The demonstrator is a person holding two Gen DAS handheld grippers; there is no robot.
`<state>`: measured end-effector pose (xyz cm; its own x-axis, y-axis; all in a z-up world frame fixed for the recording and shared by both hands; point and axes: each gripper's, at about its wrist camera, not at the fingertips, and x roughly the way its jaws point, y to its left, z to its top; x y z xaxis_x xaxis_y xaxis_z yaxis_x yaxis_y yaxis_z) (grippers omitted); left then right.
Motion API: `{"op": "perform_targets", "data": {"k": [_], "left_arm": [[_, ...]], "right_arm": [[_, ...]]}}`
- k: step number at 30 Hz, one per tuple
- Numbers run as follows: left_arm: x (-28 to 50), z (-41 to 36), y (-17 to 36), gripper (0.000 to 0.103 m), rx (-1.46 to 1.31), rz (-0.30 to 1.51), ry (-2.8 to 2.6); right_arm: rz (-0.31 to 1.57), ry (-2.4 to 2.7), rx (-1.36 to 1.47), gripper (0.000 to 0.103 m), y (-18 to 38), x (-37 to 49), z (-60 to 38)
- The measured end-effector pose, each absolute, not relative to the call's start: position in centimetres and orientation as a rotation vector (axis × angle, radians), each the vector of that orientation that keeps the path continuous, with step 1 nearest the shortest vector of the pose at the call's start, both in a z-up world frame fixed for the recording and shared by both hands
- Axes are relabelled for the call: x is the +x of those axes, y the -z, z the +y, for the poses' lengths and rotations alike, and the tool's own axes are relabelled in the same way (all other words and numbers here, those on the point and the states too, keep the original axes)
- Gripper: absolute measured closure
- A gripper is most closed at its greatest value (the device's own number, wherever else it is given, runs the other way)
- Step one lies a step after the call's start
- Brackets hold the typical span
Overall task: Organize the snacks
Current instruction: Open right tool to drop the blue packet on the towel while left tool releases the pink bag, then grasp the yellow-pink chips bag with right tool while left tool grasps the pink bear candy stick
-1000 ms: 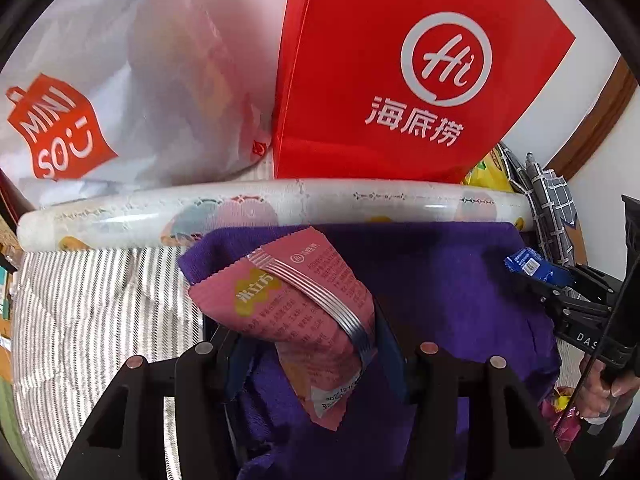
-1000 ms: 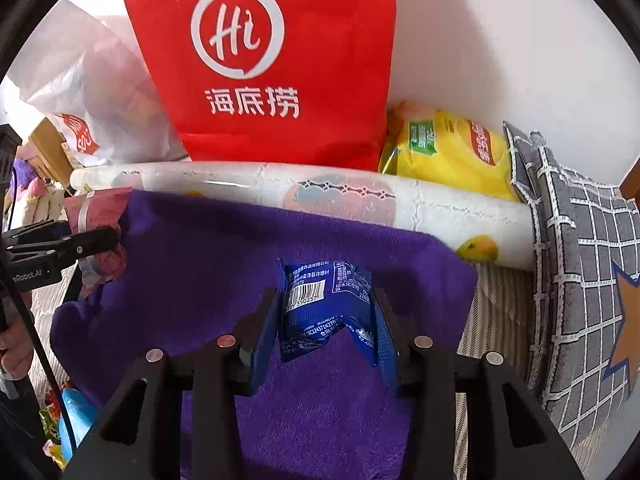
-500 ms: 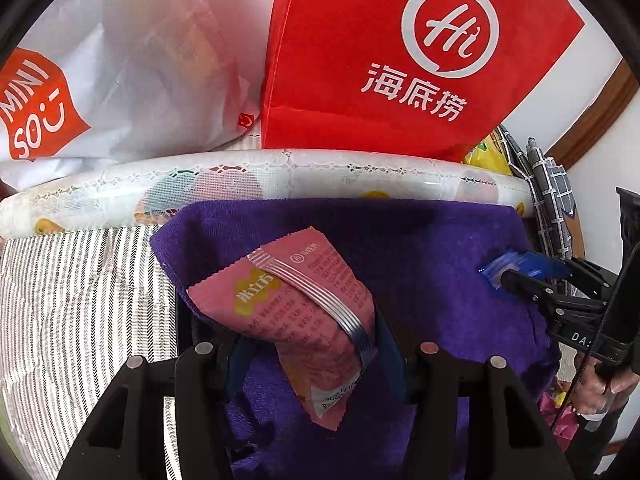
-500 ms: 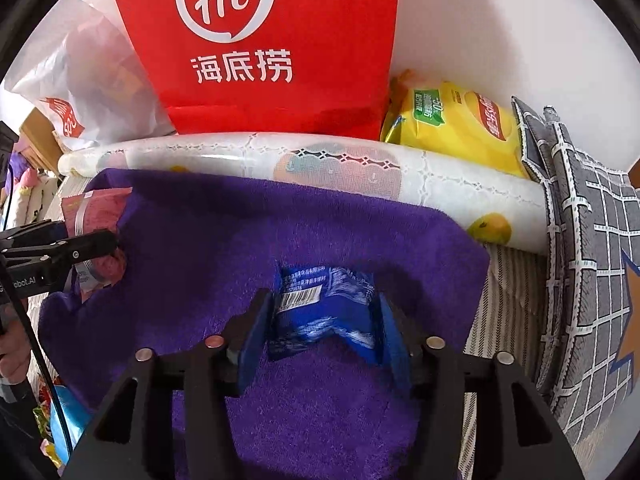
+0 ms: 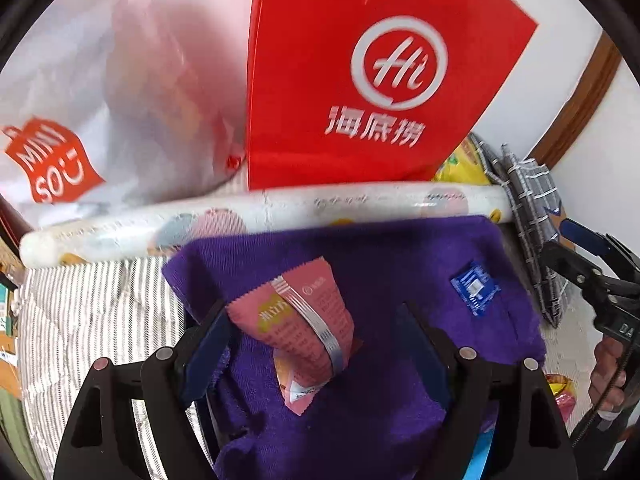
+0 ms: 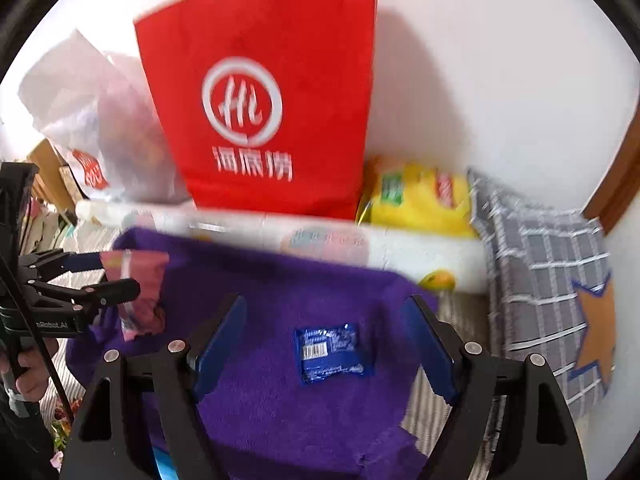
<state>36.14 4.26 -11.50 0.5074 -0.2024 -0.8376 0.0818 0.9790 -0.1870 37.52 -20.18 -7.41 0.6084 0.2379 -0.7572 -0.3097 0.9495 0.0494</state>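
So my left gripper (image 5: 316, 340) has just been opening up and its jaws are spread wide now, with the pink snack packet (image 5: 298, 328) sitting between them on the purple towel (image 5: 400, 264). The packet leans against the left finger's blue pad (image 5: 208, 344), or at least looks like it touches there, while the right pad is well clear of it, so nothing is pinching it. Same deal on the other side: my right gripper (image 6: 326, 344) has just been opening too, jaws wide apart, and the small blue snack packet (image 6: 332, 354) lies flat on the towel between the fingers, barcode side up, touching neither pad. From the left camera the blue packet shows off to the right of the pink one, both on the towel and well apart from each other. Just behind the towel there's a long white roll with a fruit print (image 5: 260, 216) lying across, and behind that a red paper bag with a white logo (image 5: 360, 80) stands against the wall, with a white plastic shopping bag (image 5: 100, 100) slumped to its left. To the right of the red bag there's a yellow snack bag (image 6: 420, 196) and a grey checked cushion (image 6: 548, 272). The towel lies on a striped cover (image 5: 88, 312).
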Motion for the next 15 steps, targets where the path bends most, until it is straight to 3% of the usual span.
{"op": "perform_targets", "data": {"k": [8, 15], "left_arm": [[34.6, 4.5, 8.2, 0.021, -0.130, 0.947, 0.173], [32.1, 3.7, 5.2, 0.021, -0.130, 0.903, 0.197]], "right_arm": [[0.800, -0.186, -0.094, 0.022, 5.4, 32.4, -23.9], [0.921, -0.169, -0.039, 0.022, 8.6, 28.2, -26.9]]}}
